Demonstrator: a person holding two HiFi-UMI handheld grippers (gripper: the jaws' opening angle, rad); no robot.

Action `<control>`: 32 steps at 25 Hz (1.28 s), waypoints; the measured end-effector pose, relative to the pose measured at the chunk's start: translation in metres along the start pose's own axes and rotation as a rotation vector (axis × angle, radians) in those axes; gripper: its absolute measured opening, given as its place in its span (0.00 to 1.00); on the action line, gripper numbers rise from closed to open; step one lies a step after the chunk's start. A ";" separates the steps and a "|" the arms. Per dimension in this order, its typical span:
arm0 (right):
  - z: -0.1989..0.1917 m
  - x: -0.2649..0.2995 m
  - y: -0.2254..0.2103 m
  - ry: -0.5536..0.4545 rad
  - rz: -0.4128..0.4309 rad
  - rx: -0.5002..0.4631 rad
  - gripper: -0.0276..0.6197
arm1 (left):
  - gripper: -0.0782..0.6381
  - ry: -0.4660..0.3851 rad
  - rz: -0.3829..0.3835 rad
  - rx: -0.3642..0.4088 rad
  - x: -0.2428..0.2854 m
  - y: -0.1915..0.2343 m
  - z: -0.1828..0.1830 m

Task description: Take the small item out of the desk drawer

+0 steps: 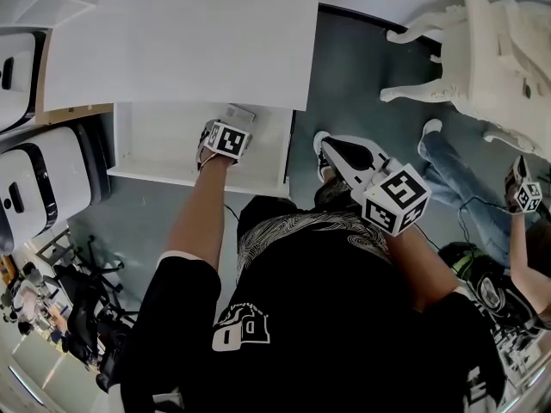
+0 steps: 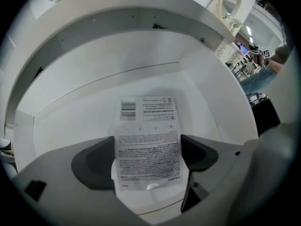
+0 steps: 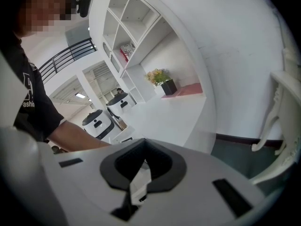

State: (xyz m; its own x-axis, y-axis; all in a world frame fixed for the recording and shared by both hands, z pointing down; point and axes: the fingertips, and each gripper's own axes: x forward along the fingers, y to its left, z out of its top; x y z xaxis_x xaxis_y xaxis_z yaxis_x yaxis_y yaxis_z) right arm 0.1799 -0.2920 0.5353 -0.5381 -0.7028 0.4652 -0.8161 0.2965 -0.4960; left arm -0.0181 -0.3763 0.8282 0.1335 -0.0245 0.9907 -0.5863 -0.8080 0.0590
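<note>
Smooth white drawer (image 2: 80,121) holds a flat printed packet (image 2: 148,147) (paper, perhaps).

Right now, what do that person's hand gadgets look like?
The left gripper and right gripper are pale grey shells with dark jaws. Each carries a cube of black-and-white square markers. The person wears a black short-sleeved shirt with white print.

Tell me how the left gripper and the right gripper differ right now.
Jaws: the left gripper's stand wide apart; the right gripper's are closed together.
Place: the left gripper reaches into the open drawer; the right gripper hangs outside it, over the floor.
Load: a printed packet lies between the left gripper's jaws; the right gripper has nothing between its own.
They share the same build.
</note>
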 end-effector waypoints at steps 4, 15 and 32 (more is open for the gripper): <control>-0.001 0.001 0.001 0.006 0.005 -0.003 0.06 | 0.70 -0.015 -0.006 0.011 0.000 0.001 -0.001; 0.002 0.002 0.012 -0.003 0.016 -0.027 0.05 | 0.70 0.019 -0.023 -0.011 -0.005 0.000 -0.001; 0.025 0.009 0.050 -0.048 0.064 -0.107 0.05 | 0.70 -0.149 0.001 -0.005 -0.088 0.002 0.018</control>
State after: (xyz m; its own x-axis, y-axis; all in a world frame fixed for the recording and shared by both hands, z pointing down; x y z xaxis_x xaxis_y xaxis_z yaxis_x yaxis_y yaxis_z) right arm 0.1399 -0.2997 0.4963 -0.5809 -0.7096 0.3988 -0.7999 0.4071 -0.4409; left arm -0.0163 -0.3860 0.7387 0.2501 -0.1131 0.9616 -0.5903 -0.8050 0.0589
